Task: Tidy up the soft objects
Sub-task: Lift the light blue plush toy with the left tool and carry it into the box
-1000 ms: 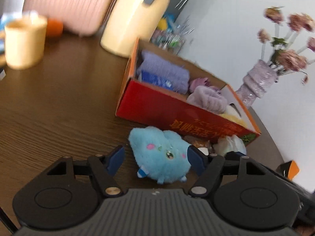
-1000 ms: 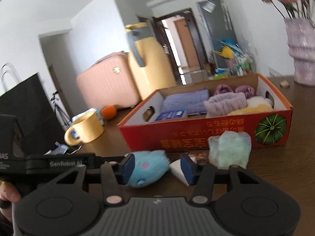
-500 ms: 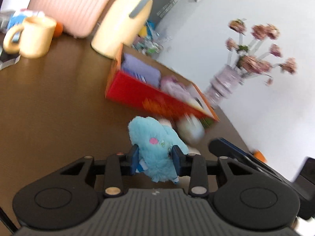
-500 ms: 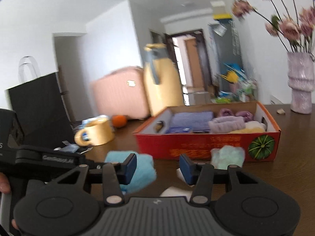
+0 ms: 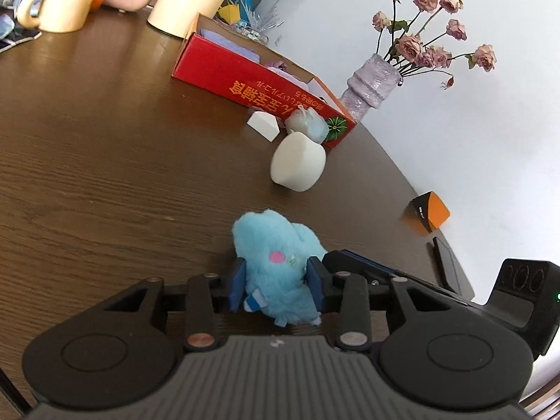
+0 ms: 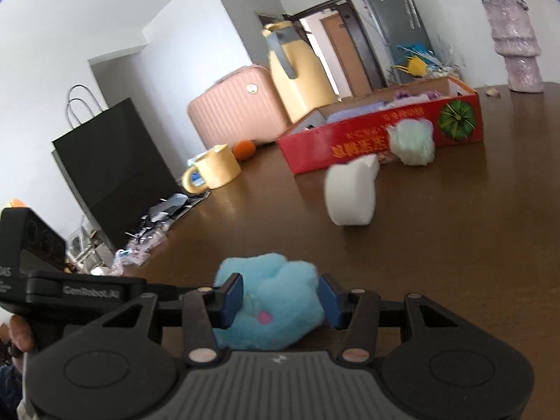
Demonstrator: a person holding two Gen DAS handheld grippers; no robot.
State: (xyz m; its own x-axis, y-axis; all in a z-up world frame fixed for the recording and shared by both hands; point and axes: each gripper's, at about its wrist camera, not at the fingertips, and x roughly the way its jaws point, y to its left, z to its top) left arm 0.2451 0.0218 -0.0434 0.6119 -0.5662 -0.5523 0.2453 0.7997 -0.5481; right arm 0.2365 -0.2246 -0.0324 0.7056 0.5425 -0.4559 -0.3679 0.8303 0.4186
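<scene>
My left gripper (image 5: 276, 285) is shut on a fluffy blue plush toy (image 5: 276, 245) and holds it above the brown table (image 5: 105, 161). In the right wrist view the same blue plush (image 6: 269, 301) sits between the fingers of my right gripper (image 6: 280, 297); I cannot tell whether its pads press it. A red cardboard box (image 5: 252, 84) (image 6: 378, 136) with purple and lilac soft items stands further back. A white foam cylinder (image 5: 297, 162) (image 6: 350, 196), a white wedge (image 5: 263, 126) and a pale green fluffy ball (image 5: 308, 124) (image 6: 413, 141) lie in front of the box.
A yellow mug (image 5: 63, 5) (image 6: 213, 171), a yellow thermos jug (image 6: 297, 73), a pink suitcase (image 6: 234, 108) and an orange (image 6: 244, 149) stand at the back. A lilac vase with dried roses (image 5: 374, 80) is beside the box. An orange-black cube (image 5: 430, 211) lies near the table's right edge.
My left gripper closed on the blue plush and carried it back, away from the box. My right gripper pulled back too and now brackets the plush. The white foam cylinder now lies in view.
</scene>
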